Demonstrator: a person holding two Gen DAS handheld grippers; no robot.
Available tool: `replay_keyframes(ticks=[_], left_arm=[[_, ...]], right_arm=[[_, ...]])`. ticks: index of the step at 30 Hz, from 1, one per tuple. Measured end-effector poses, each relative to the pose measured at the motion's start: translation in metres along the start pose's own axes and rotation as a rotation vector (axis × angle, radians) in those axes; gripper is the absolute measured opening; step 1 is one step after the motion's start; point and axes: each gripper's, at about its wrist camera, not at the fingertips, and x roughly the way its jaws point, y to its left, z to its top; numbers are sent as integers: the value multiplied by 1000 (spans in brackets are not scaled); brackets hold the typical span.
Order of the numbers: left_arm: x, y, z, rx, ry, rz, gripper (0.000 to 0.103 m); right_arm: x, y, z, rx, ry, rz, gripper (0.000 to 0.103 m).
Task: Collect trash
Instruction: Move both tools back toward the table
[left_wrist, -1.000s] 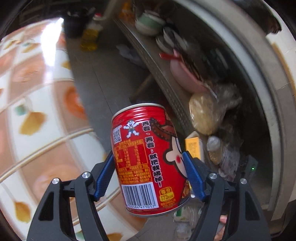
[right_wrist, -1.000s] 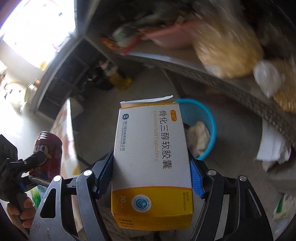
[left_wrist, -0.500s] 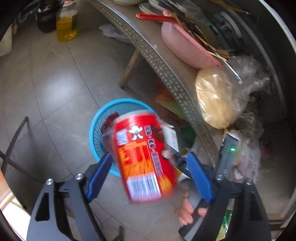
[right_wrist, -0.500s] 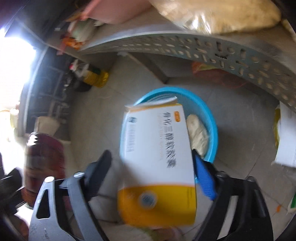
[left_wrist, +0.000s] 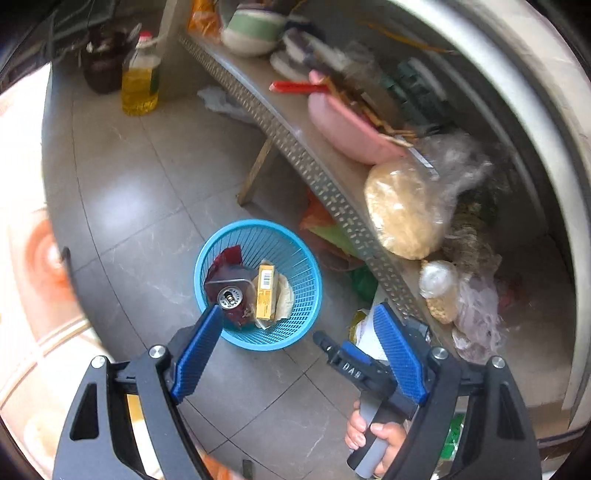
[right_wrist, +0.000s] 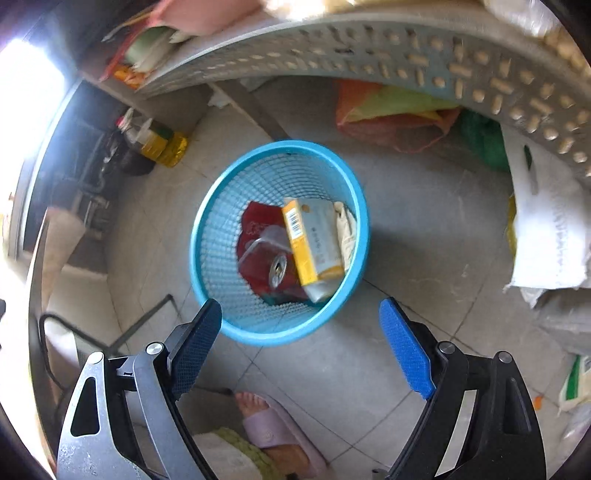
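Observation:
A blue mesh waste basket (left_wrist: 308, 291) (right_wrist: 207, 236) stands on the grey tiled floor beside a metal shelf. Inside it lie the red drink can (left_wrist: 229, 296) (right_wrist: 277, 268), top end up, and the white and yellow medicine box (left_wrist: 265, 288) (right_wrist: 314, 243), with crumpled paper and a red wrapper beside them. My left gripper (left_wrist: 297, 338) hangs above the basket, open and empty. My right gripper (right_wrist: 300, 332) is also over the basket, open with nothing between its fingers. In the left wrist view the right gripper's tool (left_wrist: 354, 371) shows at lower right, held by a hand (left_wrist: 373, 435).
A perforated metal shelf (left_wrist: 314, 173) (right_wrist: 369, 48) runs right of the basket, carrying a pink bowl (left_wrist: 347, 127) and bagged food (left_wrist: 402, 210). Plastic bags (right_wrist: 391, 110) lie under it. An oil bottle (left_wrist: 142, 81) stands farther back. A foot in a slipper (right_wrist: 273, 428) is near my right gripper.
Both grippers opened and let go: the can and the medicine box dropped from the jaws into the blue basket. Both hands have moved over the basket, the right one lower.

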Motion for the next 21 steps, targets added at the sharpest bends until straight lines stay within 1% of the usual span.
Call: replay_keyframes(ticks=[3,5,8,10,13,16,18,21], left_arm=[[-31,-4,-15,48,-60,12,81],[-55,-3,-28,77,-103,30,82],[-90,4,-45,103,-171,78,85],[-112,11,-56,110,-219,115,89],[-146,23,-77,115,-304,168,96],[-175,38,-98,106,-372,231,97],[-189,49,-110,89,-399,262,97],[-205,66,-128,47,-423,287,97]], right_arm=[[-16,23,-8,-92,-20,0,84],[-34,46,-16,-178,-54,6,84],[-64,78,-25,-288,-124,34,84],[-83,97,-29,-348,-168,56,85],[-114,124,-36,-434,-239,89,90],[-140,149,-46,-514,-294,119,94],[-152,162,-52,-550,-314,142,95],[-162,182,-61,-595,-320,158,95]])
